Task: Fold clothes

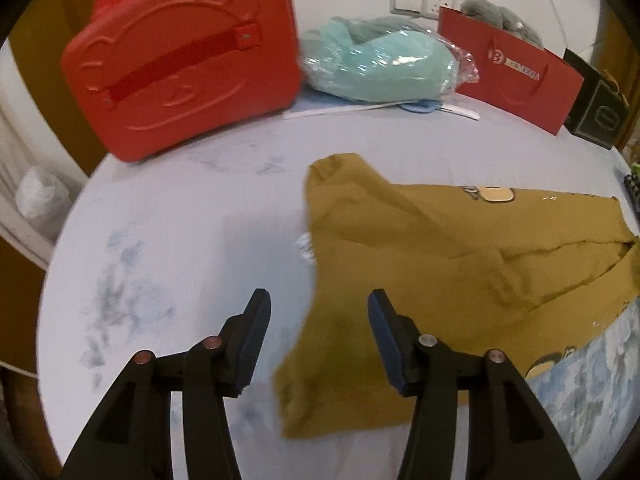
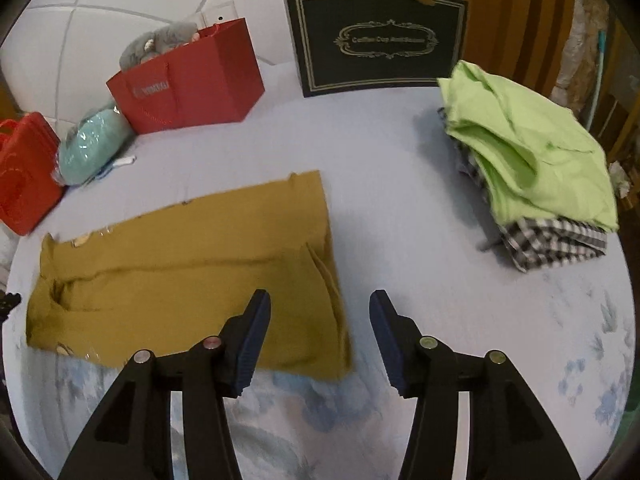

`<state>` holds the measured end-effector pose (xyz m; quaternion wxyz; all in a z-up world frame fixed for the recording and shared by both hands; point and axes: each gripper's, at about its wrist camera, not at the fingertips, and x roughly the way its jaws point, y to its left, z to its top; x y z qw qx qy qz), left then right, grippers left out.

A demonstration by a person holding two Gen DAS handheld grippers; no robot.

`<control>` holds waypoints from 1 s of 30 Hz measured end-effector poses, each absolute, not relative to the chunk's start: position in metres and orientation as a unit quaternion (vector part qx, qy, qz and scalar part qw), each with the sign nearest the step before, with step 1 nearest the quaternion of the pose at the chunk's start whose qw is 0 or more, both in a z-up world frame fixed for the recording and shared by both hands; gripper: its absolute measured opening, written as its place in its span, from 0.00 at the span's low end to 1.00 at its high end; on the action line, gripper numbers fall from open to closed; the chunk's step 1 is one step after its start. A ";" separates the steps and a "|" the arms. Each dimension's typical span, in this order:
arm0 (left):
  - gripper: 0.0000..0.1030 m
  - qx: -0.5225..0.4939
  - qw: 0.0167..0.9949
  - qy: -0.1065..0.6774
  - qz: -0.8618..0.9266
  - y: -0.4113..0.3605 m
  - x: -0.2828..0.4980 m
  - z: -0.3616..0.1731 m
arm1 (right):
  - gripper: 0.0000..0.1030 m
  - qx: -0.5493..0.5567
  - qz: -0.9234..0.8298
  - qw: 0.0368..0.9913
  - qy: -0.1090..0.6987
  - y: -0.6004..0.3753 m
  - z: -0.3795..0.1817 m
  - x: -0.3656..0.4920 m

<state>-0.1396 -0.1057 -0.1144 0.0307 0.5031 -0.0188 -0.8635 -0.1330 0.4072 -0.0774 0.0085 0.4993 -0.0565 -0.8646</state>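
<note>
- One mustard-yellow garment [image 1: 440, 256] lies flat on the bed [image 1: 192, 216], folded into a long band; a printed motif shows along its far edge and a loose flap sits at the end nearest the left hand-held gripper [image 1: 316, 300].
- In the right wrist view the same garment [image 2: 192, 272] stretches from the left edge of the bed toward its middle, its near right corner just beside the right hand-held gripper [image 2: 318, 300].
- Two hand-held grippers are in view, one per camera; both have their jaws apart, with nothing between the pads. The left one hangs over the garment's near end, the right one over the garment's corner and bare sheet.
- One stack of folded clothes [image 2: 532, 168] sits toward the right edge of the bed, well apart from the mustard piece: a lime-green item on top, a black-and-white checked one beneath.
- Along the far edge of the bed stand one red plastic case [image 1: 180, 60], one mint-green bundle in clear wrap [image 1: 384, 64], one red paper bag [image 1: 512, 76] with something grey and fluffy in it, and one black gift bag [image 2: 376, 40] with a gold frame print and ribbon handle.
- The sheet is pale lavender, with a blue floral print near the front edge.
</note>
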 end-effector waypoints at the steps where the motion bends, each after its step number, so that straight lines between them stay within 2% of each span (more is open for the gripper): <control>1: 0.50 0.506 0.026 -0.018 -0.862 -0.104 -0.144 -0.118 | 0.50 0.501 -0.863 0.012 -0.059 0.405 -0.080 -0.137; 7: 0.50 0.534 0.025 -0.033 -0.844 -0.092 -0.146 -0.143 | 0.50 0.530 -0.846 0.026 -0.047 0.392 -0.106 -0.152; 8: 0.50 0.537 0.027 -0.037 -0.843 -0.092 -0.145 -0.147 | 0.40 0.534 -0.844 0.029 -0.044 0.391 -0.110 -0.154; 9: 0.51 0.535 0.027 -0.036 -0.844 -0.093 -0.144 -0.150 | 0.05 0.540 -0.840 0.038 -0.036 0.388 -0.111 -0.153; 13: 0.60 0.536 0.030 -0.022 -0.844 -0.099 -0.144 -0.152 | 0.05 0.536 -0.844 -0.009 0.000 0.394 -0.111 -0.154; 17: 0.61 0.538 0.041 -0.010 -0.842 -0.107 -0.142 -0.149 | 0.10 0.512 -0.851 -0.049 -0.105 0.435 -0.100 -0.142; 18: 0.61 0.533 0.048 -0.008 -0.844 -0.110 -0.139 -0.145 | 0.14 0.507 -0.851 -0.043 -0.128 0.439 -0.096 -0.133; 20: 0.61 0.524 0.058 -0.002 -0.850 -0.117 -0.132 -0.138 | 0.20 0.501 -0.851 -0.038 -0.152 0.440 -0.092 -0.117; 24: 0.61 0.520 0.073 0.000 -0.851 -0.131 -0.118 -0.130 | 0.24 0.510 -0.839 -0.030 -0.186 0.435 -0.097 -0.095; 25: 0.61 0.522 0.075 -0.002 -0.849 -0.134 -0.115 -0.130 | 0.26 0.514 -0.837 -0.031 -0.184 0.432 -0.099 -0.093; 27: 0.61 0.528 0.076 0.002 -0.846 -0.140 -0.108 -0.132 | 0.46 0.520 -0.835 -0.037 -0.176 0.425 -0.104 -0.091; 30: 0.61 0.538 0.069 0.019 -0.840 -0.144 -0.099 -0.140 | 0.51 0.520 -0.832 -0.041 -0.191 0.415 -0.112 -0.086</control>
